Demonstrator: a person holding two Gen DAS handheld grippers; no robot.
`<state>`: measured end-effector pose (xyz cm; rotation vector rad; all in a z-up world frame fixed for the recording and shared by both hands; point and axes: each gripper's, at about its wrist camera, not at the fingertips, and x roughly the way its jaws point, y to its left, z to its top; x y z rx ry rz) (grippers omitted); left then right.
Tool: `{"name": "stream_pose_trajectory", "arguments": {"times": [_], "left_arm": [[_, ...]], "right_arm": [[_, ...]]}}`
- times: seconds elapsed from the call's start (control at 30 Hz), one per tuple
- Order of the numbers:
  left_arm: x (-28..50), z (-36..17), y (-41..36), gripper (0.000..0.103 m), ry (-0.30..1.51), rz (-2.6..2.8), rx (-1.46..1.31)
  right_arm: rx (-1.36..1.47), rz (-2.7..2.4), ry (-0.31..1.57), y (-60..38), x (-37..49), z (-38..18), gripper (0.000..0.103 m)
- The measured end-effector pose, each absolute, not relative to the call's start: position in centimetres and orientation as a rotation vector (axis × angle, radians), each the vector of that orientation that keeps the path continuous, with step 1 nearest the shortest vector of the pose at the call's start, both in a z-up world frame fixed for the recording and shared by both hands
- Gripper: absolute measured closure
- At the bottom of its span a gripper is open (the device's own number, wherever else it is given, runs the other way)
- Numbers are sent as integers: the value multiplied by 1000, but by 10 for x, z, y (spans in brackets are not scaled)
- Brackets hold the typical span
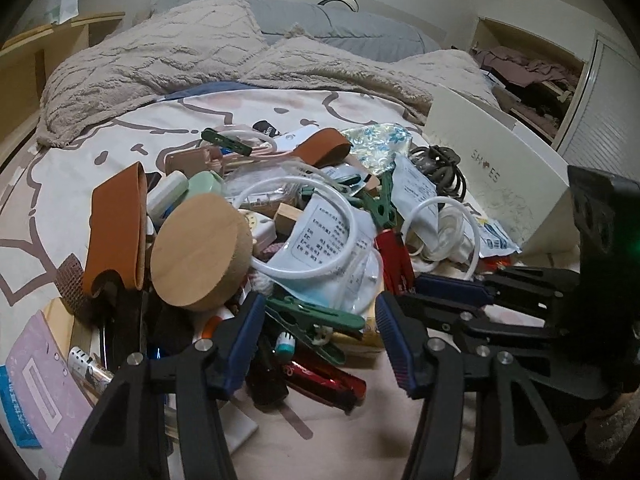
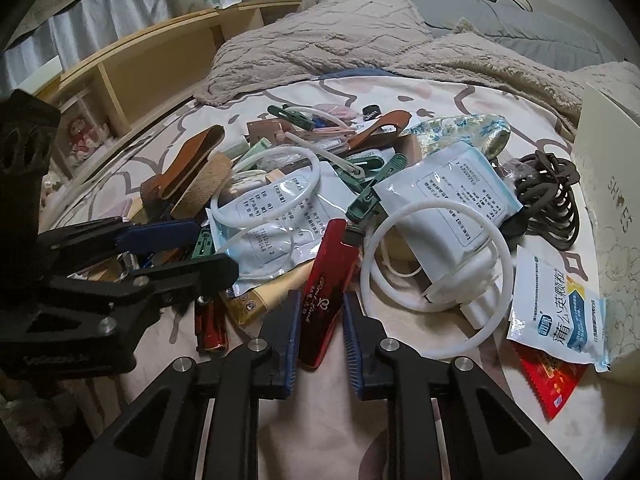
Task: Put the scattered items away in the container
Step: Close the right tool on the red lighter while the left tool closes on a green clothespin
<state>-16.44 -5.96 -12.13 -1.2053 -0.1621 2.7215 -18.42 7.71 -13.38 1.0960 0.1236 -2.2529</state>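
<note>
A pile of small items lies on the bed: a wooden disc [image 1: 200, 252], brown leather straps [image 1: 116, 232], green clips [image 1: 316, 320], white tube rings [image 2: 436, 264], mask packets [image 2: 452, 192] and a dark cable [image 2: 548, 200]. A white shoe box [image 1: 496, 172] stands at the right; it also shows in the right wrist view [image 2: 612, 208]. My right gripper [image 2: 322, 332] is open, its jaws on either side of a red flat case [image 2: 330, 280], not closed on it. My left gripper [image 1: 316, 344] is open over a green clip and a red tube [image 1: 328, 380].
A beige fuzzy blanket [image 1: 160, 60] and grey pillows [image 1: 352, 28] lie behind the pile. A wooden shelf [image 2: 160, 68] runs along the bed's left side. A medicine sachet [image 2: 560, 312] and a red packet [image 2: 548, 376] lie by the box. A pink booklet [image 1: 44, 392] is at lower left.
</note>
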Motion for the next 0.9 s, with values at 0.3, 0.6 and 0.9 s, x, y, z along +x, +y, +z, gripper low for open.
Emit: {"name": "stream_pose_trajectory", "arguments": {"times": [0.3, 0.6, 0.9], "left_arm": [[-166, -127, -59, 66, -155, 2698, -1224], [-156, -122, -56, 69, -154, 2709, -1200], [-135, -120, -52, 69, -186, 2671, -1184]], "right_arm": [[1105, -2263, 100, 90, -177, -130, 94], [1164, -2226, -21, 99, -170, -136, 94], [1207, -2213, -86, 100, -172, -143, 94]]}}
